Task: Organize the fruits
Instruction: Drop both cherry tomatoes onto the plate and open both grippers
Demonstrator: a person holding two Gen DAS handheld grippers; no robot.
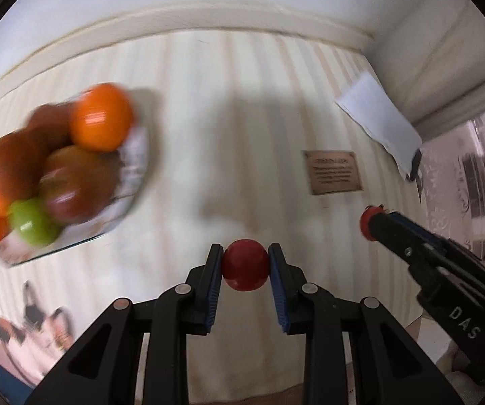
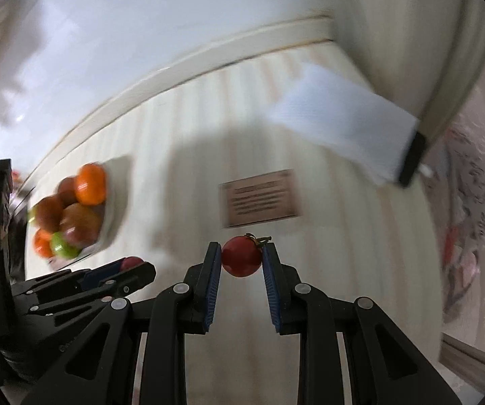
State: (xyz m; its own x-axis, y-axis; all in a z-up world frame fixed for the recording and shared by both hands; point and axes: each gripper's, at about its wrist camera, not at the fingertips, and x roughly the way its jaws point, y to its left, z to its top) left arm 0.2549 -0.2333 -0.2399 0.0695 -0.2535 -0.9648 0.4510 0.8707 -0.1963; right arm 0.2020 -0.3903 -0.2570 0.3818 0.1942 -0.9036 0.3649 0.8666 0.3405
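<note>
My left gripper [image 1: 245,259] is shut on a small red fruit [image 1: 245,265], held above the striped cream tabletop [image 1: 229,128]. My right gripper [image 2: 241,255] is shut on another small red fruit [image 2: 241,256] that has a dry stem on top. In the left wrist view the right gripper [image 1: 372,224] reaches in from the right with its red fruit [image 1: 364,224] at the tips. In the right wrist view the left gripper [image 2: 134,266] shows low on the left with its fruit [image 2: 131,262]. A plate [image 1: 134,175] piled with oranges, apples and a green fruit sits to the left, blurred.
A small brown plaque [image 1: 335,171] with text lies flat on the table right of centre. A folded white cloth [image 1: 377,118] lies at the far right corner. A raised cream border [image 1: 208,17] edges the table's far side. A printed picture [image 1: 36,327] lies at lower left.
</note>
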